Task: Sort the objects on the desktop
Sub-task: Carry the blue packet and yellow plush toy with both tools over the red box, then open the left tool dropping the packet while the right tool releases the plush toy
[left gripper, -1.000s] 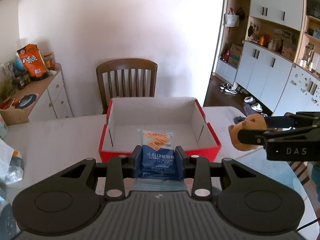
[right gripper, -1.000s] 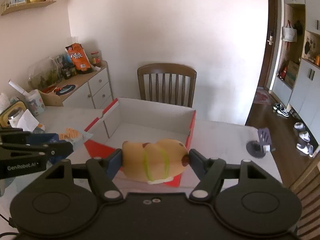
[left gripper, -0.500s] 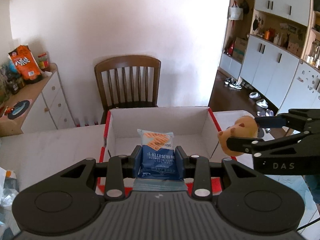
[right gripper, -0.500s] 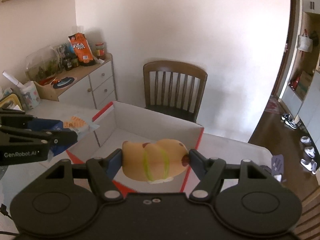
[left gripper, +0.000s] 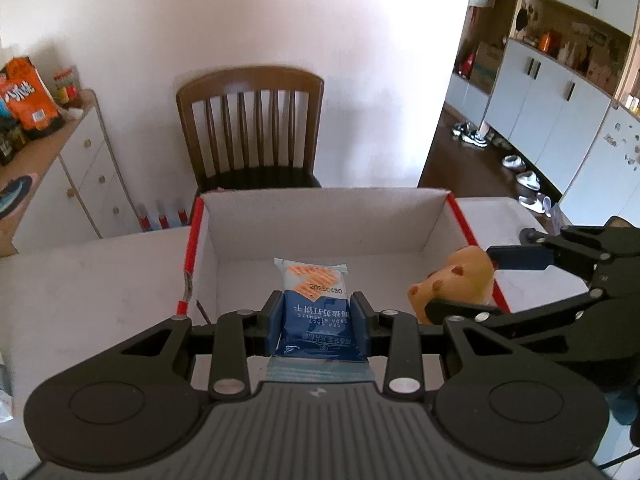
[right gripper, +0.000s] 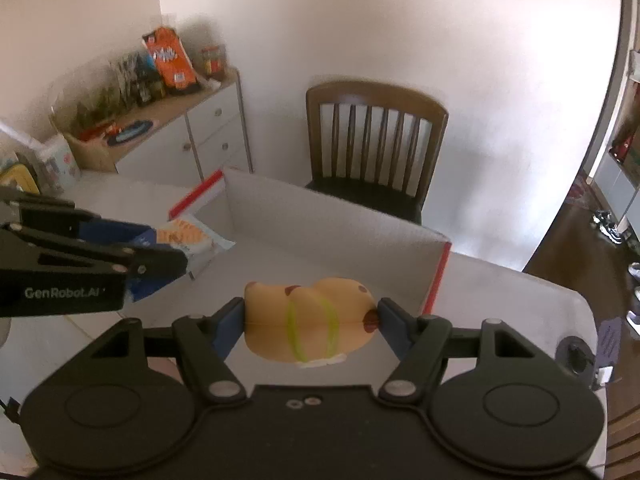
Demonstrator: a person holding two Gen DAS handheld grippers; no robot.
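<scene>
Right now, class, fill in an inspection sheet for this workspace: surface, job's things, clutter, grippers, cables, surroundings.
Surface: pale table bearing an open red box with a white interior.
Job's things: biscuit packet and tan plush toy, both held over the box.
Clutter: small dark stand on the table's right edge.
Grippers: left gripper shut on the packet; right gripper shut on the toy.
Cables: nothing seen.
Surroundings: wooden chair, white sideboard with snacks, white cabinets, shoes on the floor.
</scene>
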